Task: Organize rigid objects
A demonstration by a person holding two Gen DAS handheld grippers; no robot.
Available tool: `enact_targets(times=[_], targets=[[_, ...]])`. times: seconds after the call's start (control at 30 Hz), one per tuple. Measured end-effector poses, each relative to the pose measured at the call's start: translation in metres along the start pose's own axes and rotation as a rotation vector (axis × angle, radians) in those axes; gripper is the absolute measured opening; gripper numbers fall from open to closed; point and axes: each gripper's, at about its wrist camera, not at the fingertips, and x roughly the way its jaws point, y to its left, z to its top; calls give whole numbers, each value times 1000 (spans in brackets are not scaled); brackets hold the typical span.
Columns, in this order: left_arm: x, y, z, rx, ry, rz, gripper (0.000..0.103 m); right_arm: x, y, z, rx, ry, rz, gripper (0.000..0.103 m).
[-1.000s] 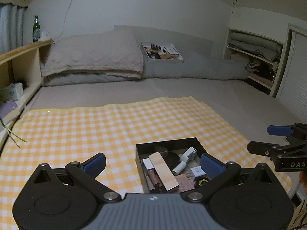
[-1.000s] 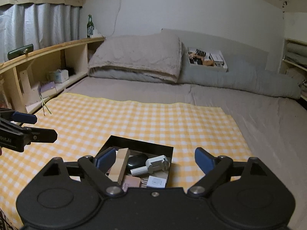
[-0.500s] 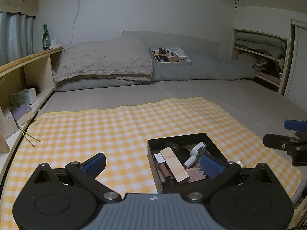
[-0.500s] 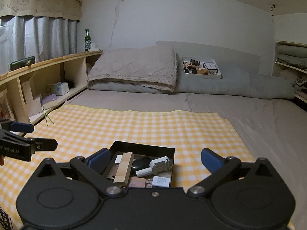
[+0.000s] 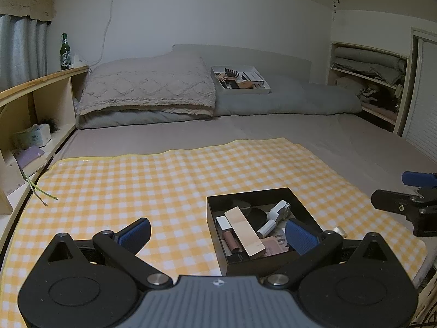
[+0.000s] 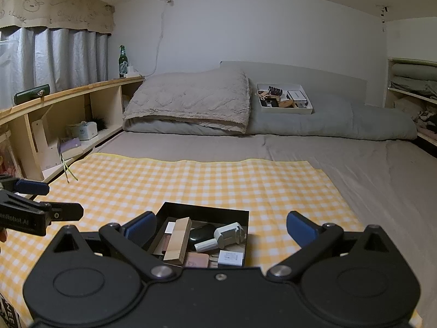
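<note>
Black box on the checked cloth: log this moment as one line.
black box: full, on checked cloth | left gripper: open, empty | right gripper: open, empty | wooden block: in box, untouched

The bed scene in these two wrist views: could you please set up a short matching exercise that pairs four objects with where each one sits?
Objects:
1. green bottle
2. white tray
3. black box
4. tissue box

Places:
A. on the yellow checked cloth
B. inside the wooden shelf
C. on top of the wooden shelf
D. on the grey duvet

Pairs: 1-C, 2-D, 3-A, 4-B
</note>
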Motion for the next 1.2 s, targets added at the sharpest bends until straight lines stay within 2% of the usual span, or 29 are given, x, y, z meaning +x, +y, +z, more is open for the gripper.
enact_targets(times=[1.2], targets=[[-2, 2, 1, 4, -8, 5, 103, 1, 6, 0, -24, 13, 13, 103]])
